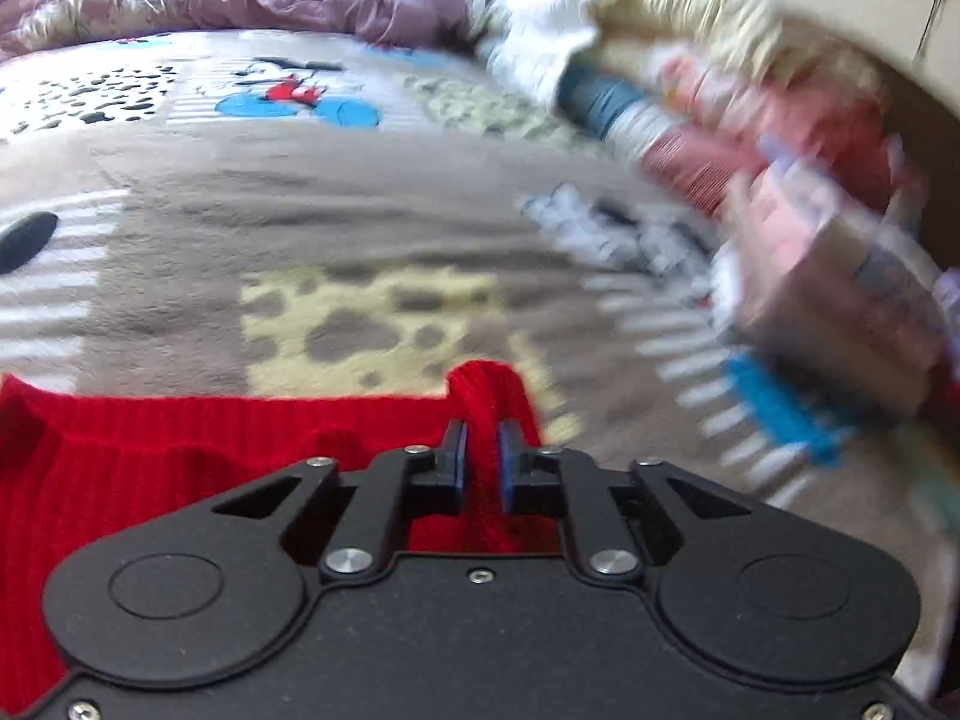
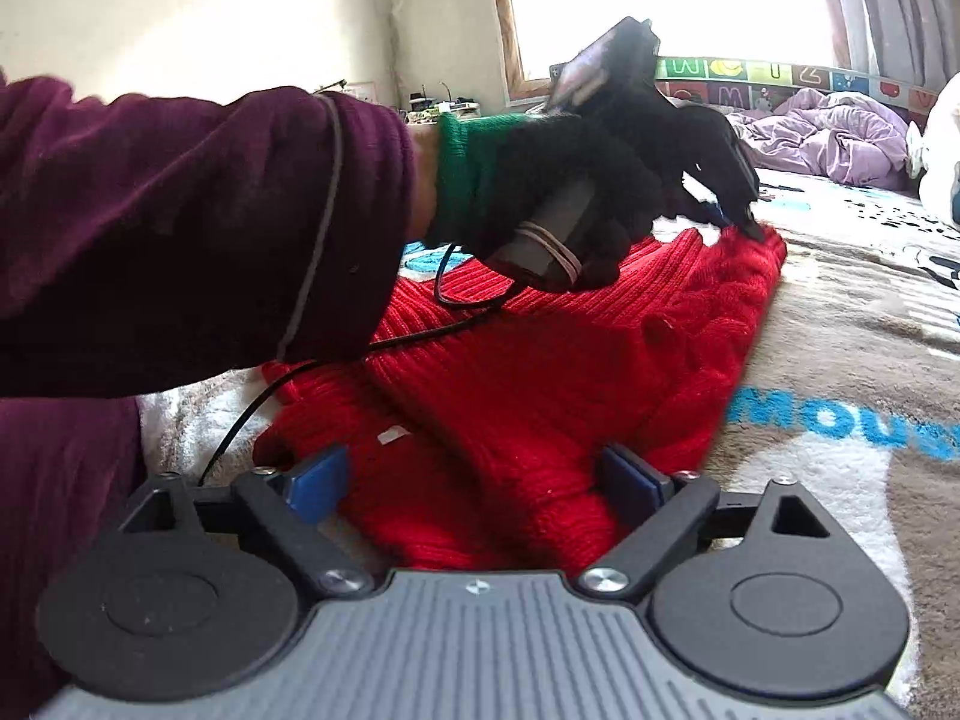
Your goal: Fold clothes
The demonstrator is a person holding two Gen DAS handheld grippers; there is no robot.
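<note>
Clearly the left tool [image 1: 482, 447] pinches a corner of the red ribbed-knit sweater [image 2: 540, 360] at twelve o'clock — a grip suited to folding; the right tool [image 2: 477, 483] gapes wide over the sweater, which lies on the cartoon-print fleece bed cover [image 1: 360, 210].

The left gripper [image 1: 482, 447] sits low and centre in its own view, blue pads [image 1: 457, 450] pinched nearly together on a ridge of red knit. From the right wrist camera, the left hand [image 2: 558, 180], in a black glove with a green cuff, reaches across the upper middle, its maroon sleeve [image 2: 180, 228] filling the left side. The right gripper [image 2: 474, 480] rides at the bottom, jaws spread wide, nothing clamped between the pads.
</note>
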